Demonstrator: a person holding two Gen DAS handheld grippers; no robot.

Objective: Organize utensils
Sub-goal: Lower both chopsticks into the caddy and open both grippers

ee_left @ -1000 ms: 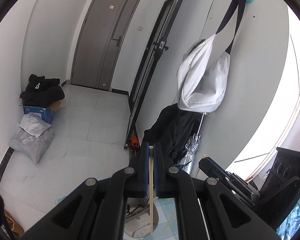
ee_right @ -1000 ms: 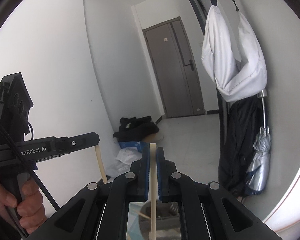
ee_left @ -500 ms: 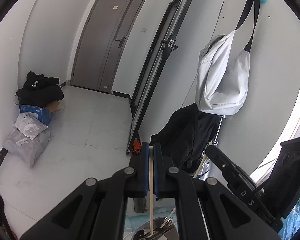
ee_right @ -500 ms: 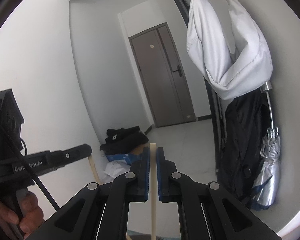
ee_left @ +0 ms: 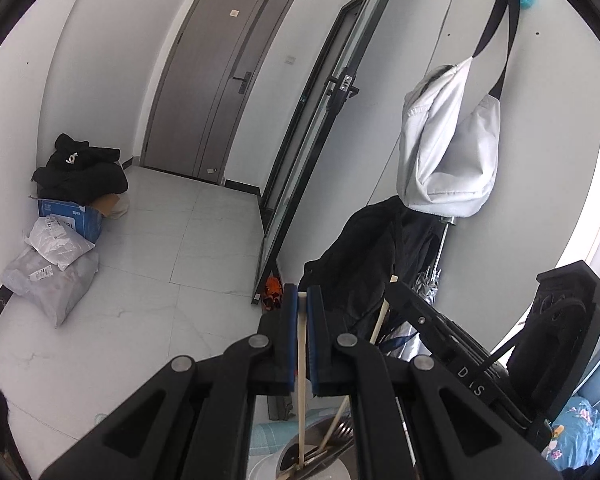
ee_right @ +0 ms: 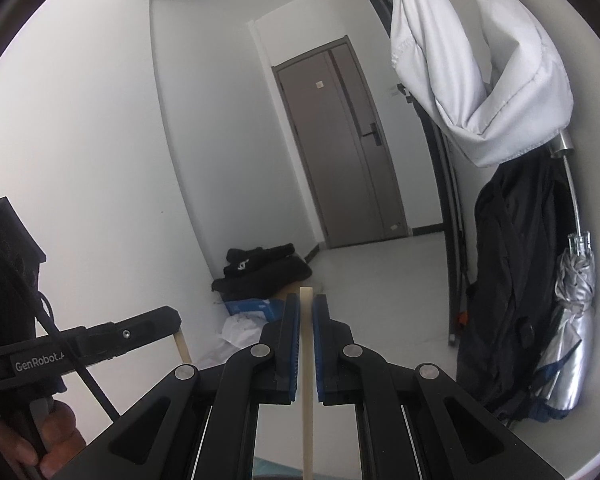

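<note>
My left gripper (ee_left: 302, 294) is shut on a pale wooden chopstick (ee_left: 301, 360). The stick hangs straight down, and its lower end is inside a metal utensil holder (ee_left: 290, 444) at the bottom edge, where other utensils lean. My right gripper (ee_right: 306, 304) is shut on a second chopstick (ee_right: 307, 400), whose lower end runs out of frame. In the left wrist view the right gripper (ee_left: 396, 288) stands close on the right, and its chopstick (ee_left: 380, 320) slants down into the holder. In the right wrist view the left gripper (ee_right: 172, 318) sits at the lower left, held by a hand (ee_right: 56, 436).
A white bag (ee_left: 444, 152), a black jacket (ee_left: 360, 264) and a silver umbrella (ee_right: 572, 320) hang on the wall to the right. A glass door (ee_left: 300, 160) stands ajar ahead. Black clothes, a blue box (ee_left: 68, 220) and parcels lie on the floor at the left wall.
Both grippers have sunk with their chopsticks still gripped. The metal holder has come into view under the left gripper, and the left chopstick's lower end now reaches into it.
</note>
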